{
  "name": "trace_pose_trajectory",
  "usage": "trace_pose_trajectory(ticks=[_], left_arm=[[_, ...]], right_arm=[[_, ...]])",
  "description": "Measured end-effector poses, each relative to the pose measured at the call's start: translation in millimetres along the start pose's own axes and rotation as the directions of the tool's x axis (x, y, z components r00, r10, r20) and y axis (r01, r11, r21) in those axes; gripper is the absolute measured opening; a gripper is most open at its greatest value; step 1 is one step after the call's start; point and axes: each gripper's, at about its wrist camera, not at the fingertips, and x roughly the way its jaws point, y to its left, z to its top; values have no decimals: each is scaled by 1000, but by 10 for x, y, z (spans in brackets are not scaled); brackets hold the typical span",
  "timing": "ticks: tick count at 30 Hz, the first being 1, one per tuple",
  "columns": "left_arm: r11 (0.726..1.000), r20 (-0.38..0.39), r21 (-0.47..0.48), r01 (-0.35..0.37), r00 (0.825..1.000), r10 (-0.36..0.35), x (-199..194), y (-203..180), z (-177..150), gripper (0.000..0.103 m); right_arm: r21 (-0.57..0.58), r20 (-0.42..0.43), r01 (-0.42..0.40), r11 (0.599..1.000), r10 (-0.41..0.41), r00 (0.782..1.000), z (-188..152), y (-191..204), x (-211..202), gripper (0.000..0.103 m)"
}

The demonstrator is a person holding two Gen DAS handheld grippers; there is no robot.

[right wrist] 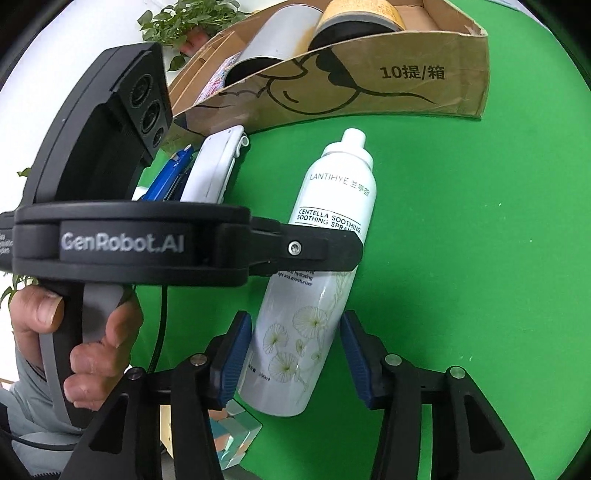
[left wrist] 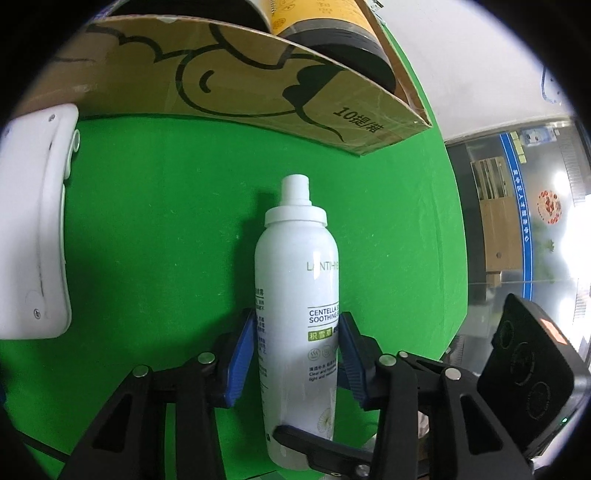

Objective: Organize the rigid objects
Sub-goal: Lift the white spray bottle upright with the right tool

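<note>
A white spray bottle (left wrist: 297,273) (right wrist: 325,229) lies on the green cloth (left wrist: 147,221), its nozzle pointing at the cardboard box (left wrist: 258,85). My left gripper (left wrist: 297,321) is shut on the bottle's middle, both blue pads against its sides. In the right wrist view one black left finger (right wrist: 317,251) crosses the bottle. My right gripper (right wrist: 295,321) straddles the bottle's lower end. Its left pad is at the bottle and a thin gap shows at the right pad. A right finger (left wrist: 314,443) shows by the bottle's base in the left wrist view.
The cardboard box (right wrist: 369,88) holds a yellow-and-black canister (right wrist: 354,22) and a grey cylinder (right wrist: 273,37). A white device (left wrist: 33,229) (right wrist: 214,166) and a blue item (right wrist: 170,177) lie left of the bottle. A glassy cube (right wrist: 236,432) sits near the front. A hand (right wrist: 92,332) grips the left handle.
</note>
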Motion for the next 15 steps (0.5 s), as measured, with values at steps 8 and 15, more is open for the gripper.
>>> trace_pose_trajectory(ticks=[8, 15], left_arm=[[999, 72, 49, 3, 997, -6, -124, -118, 3, 42], [986, 199, 164, -8, 980, -25, -607, -414, 190, 42]], right_arm=[[-27, 60, 58, 998, -57, 997, 59, 71, -50, 44], [-114, 191, 98, 989, -75, 979, 224, 221, -594, 43]])
